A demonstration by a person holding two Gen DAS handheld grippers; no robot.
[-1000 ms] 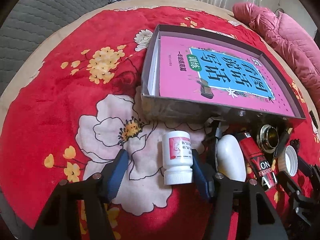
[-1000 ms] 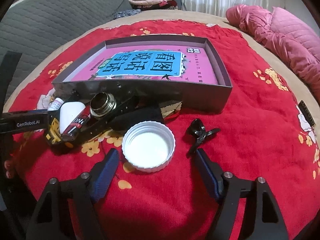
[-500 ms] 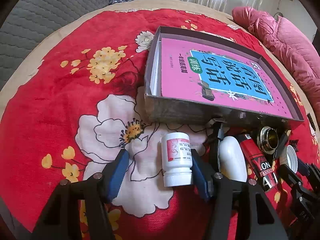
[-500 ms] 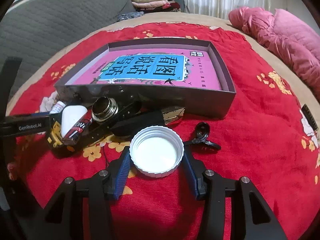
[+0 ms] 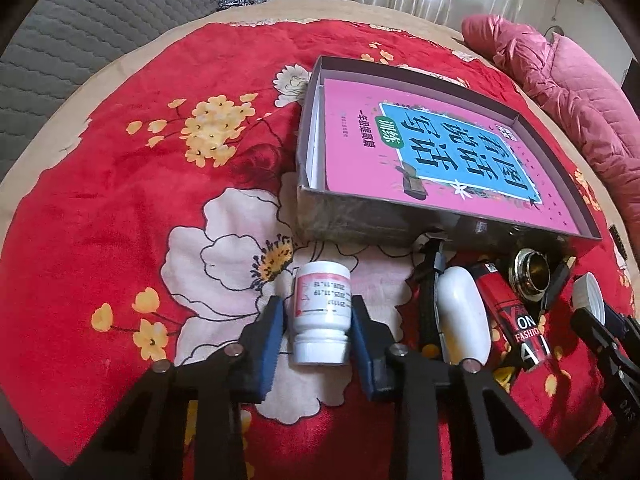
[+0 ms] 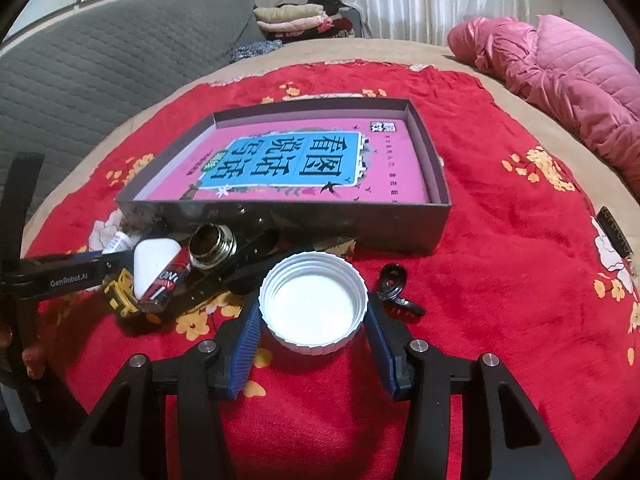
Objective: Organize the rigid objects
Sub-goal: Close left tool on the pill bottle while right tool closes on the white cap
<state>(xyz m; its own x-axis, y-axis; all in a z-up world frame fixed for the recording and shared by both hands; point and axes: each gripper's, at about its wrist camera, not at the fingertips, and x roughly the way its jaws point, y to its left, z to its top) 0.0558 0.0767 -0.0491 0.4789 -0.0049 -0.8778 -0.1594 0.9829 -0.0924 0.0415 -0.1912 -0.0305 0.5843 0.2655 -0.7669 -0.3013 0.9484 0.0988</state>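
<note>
Red floral blanket [image 5: 120, 208] carries a grey box [image 6: 436, 184] holding a pink book [image 6: 320, 168], left gripper [image 5: 316, 320] clamped on white bottle [image 5: 322, 312] before the box's near wall, right gripper [image 6: 314, 320] gripping white cap [image 6: 314, 306], clutter alongside partly hidden.

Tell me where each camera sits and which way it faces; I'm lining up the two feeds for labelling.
Left wrist: rides the left hand-held gripper, looking along its blue pads at the small white plastic pill bottle between them, toward the grey cardboard box; only gripper parts show.
Right wrist: rides the right hand-held gripper, which brackets the white ribbed plastic cap, facing the box's long wall; the left gripper's arm enters at left.
Shared: box, pink book, red floral cloth, red can.
</note>
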